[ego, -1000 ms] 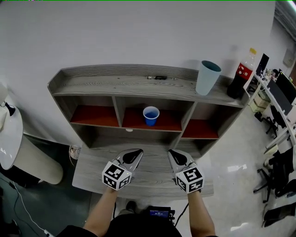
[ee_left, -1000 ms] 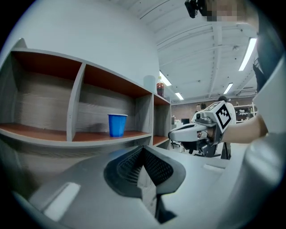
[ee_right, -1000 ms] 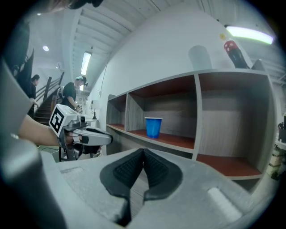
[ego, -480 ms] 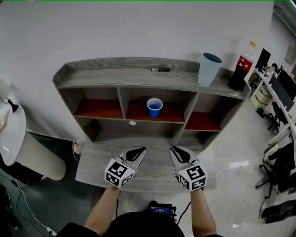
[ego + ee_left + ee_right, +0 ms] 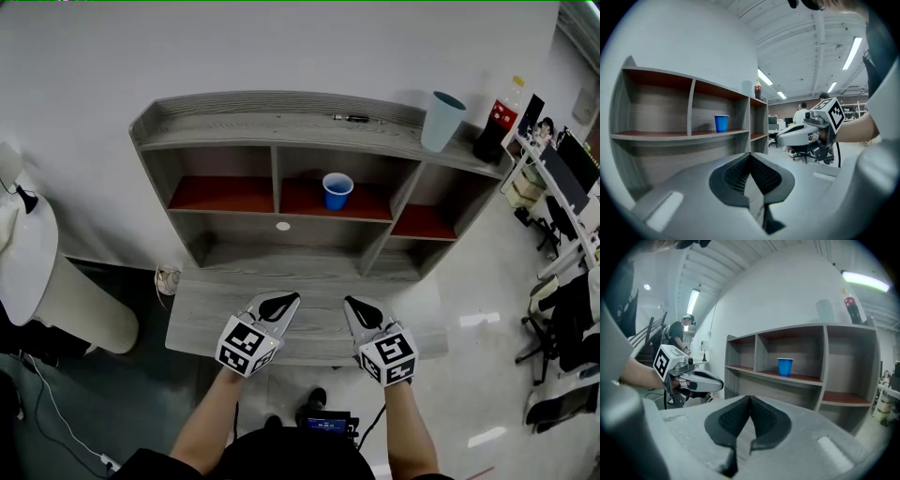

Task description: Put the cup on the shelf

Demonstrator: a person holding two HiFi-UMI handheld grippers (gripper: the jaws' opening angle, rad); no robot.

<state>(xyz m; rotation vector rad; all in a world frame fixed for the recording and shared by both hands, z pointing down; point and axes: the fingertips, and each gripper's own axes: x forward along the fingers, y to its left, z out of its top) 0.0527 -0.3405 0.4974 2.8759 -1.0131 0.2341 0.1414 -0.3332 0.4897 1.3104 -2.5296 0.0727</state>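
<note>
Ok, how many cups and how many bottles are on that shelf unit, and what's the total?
Cups: 2. A blue cup in the middle compartment of the shelf, and a pale tall cup on top.
Bottles: 1. A dark soda bottle on top, at the right end.
Total: 3

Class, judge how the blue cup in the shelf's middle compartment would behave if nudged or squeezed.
The blue cup looks like thin plastic, so probably light and easily crushed. Upright on its narrower base, it may tip if nudged.
</note>
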